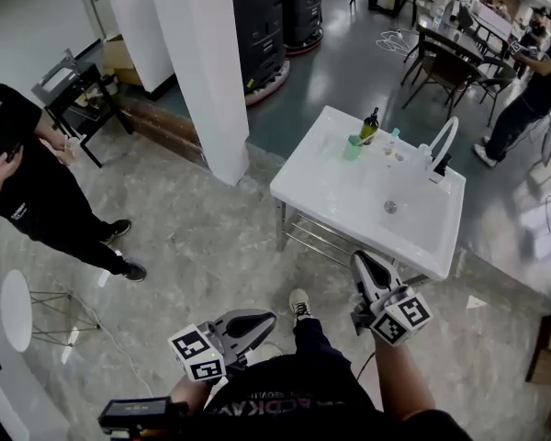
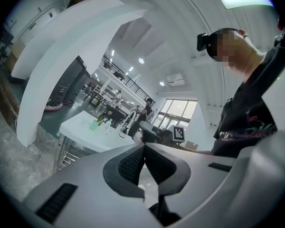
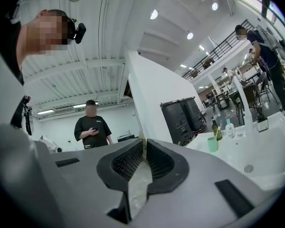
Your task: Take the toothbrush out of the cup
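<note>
Elbows are bent, and both tools are held low, close to the body. The left gripper lies level and points across toward the right one. The right gripper points ahead at the white sink. Both pairs of jaws are pressed together with nothing between them. The green cup stands at the sink's far edge, well apart from both grippers and just beside a dark bottle. The toothbrush is too small to make out.

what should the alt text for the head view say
From above, a person holds the left gripper and right gripper low by their body, both closed and empty, standing back from a white sink. A green cup sits on the sink's far edge beside a dark bottle, and a bystander in black stands at left.
</note>
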Motion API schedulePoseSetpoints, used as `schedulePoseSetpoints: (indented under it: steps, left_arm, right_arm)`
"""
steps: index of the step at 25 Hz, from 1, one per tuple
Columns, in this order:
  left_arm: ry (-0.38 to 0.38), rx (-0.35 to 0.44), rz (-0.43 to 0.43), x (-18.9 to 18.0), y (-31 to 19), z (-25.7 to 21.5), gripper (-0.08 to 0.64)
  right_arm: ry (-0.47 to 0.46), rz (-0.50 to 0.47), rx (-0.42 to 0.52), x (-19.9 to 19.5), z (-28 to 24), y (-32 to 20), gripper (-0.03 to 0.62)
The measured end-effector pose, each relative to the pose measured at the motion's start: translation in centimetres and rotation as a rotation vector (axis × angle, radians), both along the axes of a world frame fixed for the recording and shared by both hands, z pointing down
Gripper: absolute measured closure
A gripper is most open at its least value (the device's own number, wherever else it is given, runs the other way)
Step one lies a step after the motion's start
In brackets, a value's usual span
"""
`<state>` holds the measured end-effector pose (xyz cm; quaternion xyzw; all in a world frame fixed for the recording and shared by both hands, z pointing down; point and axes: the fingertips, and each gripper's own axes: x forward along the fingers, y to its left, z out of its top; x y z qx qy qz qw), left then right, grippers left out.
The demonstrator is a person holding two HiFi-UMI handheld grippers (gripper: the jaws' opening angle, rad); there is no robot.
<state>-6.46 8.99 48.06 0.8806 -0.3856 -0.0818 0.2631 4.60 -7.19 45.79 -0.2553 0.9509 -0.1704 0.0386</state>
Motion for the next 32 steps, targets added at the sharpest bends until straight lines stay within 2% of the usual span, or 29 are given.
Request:
schedulePoseSetpoints:
  steps: [7, 18, 25, 32]
  left_arm:
    - [-0.013, -0.003, -0.065, -1.9, -6.5, -0.2, 0.552]
    - [-0.029, -0.047, -0.109, -3.2, -17.7, 0.5, 0.552]
    - [-0.039, -0.072, -0.133, -3.3, -22.7, 1.4, 0.552]
    - [-0.030, -0.104, -0.200, -6.1, -24.3, 2.0, 0.552]
  right_arm:
    - [0.010, 0.069, 0.020, -0.4, 0.8, -11.2, 0.556]
    - [0.064, 0.307, -0.047, 0.4, 6.0, -30.5, 0.499]
    - [0.078, 0.450, -0.151, 0.8, 11.4, -39.8, 0.494]
    - [0.074, 0.567, -0.277, 1.2, 16.3, -45.3, 0.494]
